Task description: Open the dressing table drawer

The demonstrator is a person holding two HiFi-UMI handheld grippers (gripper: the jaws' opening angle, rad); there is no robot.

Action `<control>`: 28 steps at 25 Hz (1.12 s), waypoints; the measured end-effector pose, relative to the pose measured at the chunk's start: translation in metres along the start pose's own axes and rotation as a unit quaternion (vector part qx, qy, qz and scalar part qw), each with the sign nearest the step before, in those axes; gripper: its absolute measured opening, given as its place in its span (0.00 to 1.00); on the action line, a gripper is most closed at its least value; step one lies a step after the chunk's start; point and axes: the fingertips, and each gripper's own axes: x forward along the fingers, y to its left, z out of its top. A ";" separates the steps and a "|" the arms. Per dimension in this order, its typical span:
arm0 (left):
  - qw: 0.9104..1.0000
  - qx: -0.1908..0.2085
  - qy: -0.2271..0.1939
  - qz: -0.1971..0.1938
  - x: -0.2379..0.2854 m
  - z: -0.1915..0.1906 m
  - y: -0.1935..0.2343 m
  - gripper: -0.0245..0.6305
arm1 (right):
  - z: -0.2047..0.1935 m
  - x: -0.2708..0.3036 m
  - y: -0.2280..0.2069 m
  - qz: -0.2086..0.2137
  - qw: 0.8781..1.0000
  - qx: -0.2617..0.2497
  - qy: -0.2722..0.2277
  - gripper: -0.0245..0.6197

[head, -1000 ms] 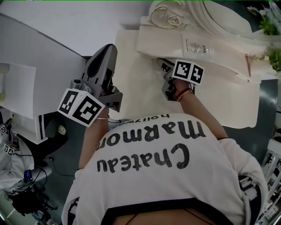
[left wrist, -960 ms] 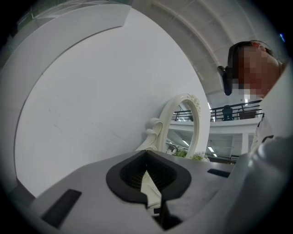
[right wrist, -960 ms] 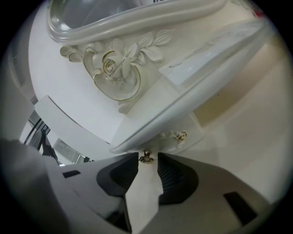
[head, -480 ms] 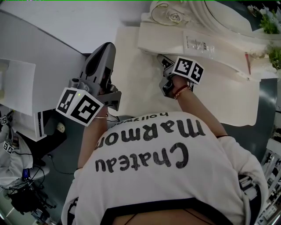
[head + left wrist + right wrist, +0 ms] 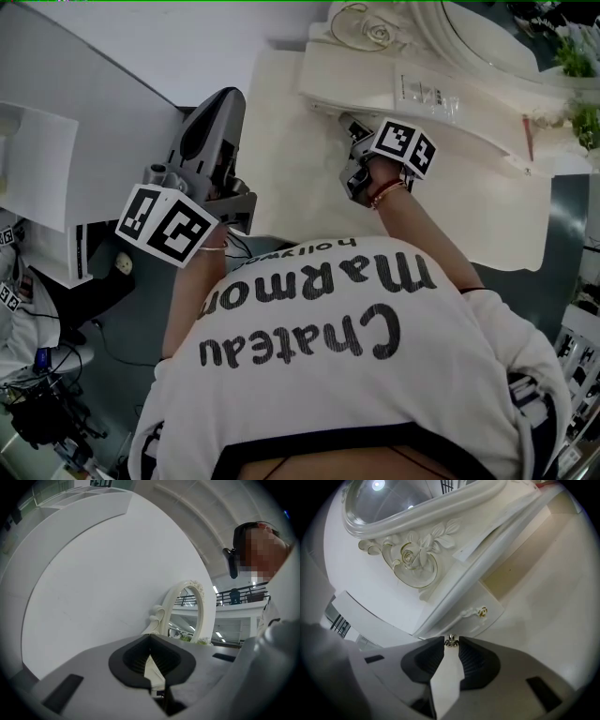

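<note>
Drawer, small and white-painted (image 5: 462, 620), sits in the base of the cream carved dressing table (image 5: 410, 557), under its oval mirror (image 5: 389, 498), where that base meets the smooth cream counter (image 5: 553, 634). In the right gripper view we see the right hand-held gripper (image 5: 451, 645) with its jaws just closed in on a tiny dark metal knob (image 5: 450, 641), the pad tips pinching it from both sides. A gold-tipped handle (image 5: 482, 612) lies just beside it, and we cannot tell whether both belong to one front. We judge the hold fragile: the knob is caught only at the very tips, so a pull that strays off the drawer's line could let the pads slide off. It could also drag the base across the slick counter, since nothing braces it. In the left gripper view the left hand-held gripper (image 5: 150, 641) is pressed together on nothing, facing a plain white wall panel (image 5: 93, 588) and the mirror's ornate frame, well apart from the drawer. A railed gallery (image 5: 243, 592) and ceiling lights show beyond. In the head view the drawer hides under the table's ledge, and grey floor (image 5: 141, 319) with loose cables (image 5: 47, 412) lies to the left.
</note>
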 end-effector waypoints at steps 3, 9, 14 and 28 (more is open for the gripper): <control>1.000 0.001 -0.002 0.001 -0.003 0.001 -0.001 0.07 | -0.002 0.000 -0.002 -0.002 1.000 0.006 0.000 0.20; 1.000 -0.002 -0.005 0.004 -0.011 0.004 -0.003 0.07 | -0.002 -0.001 -0.001 -0.005 1.000 0.022 -0.004 0.20; 1.000 0.000 -0.012 0.016 -0.019 0.008 0.001 0.07 | -0.006 -0.001 -0.003 -0.006 1.000 0.030 0.002 0.20; 1.000 -0.008 -0.011 0.011 -0.016 0.008 0.002 0.07 | -0.011 -0.006 0.000 -0.005 0.999 0.033 0.005 0.20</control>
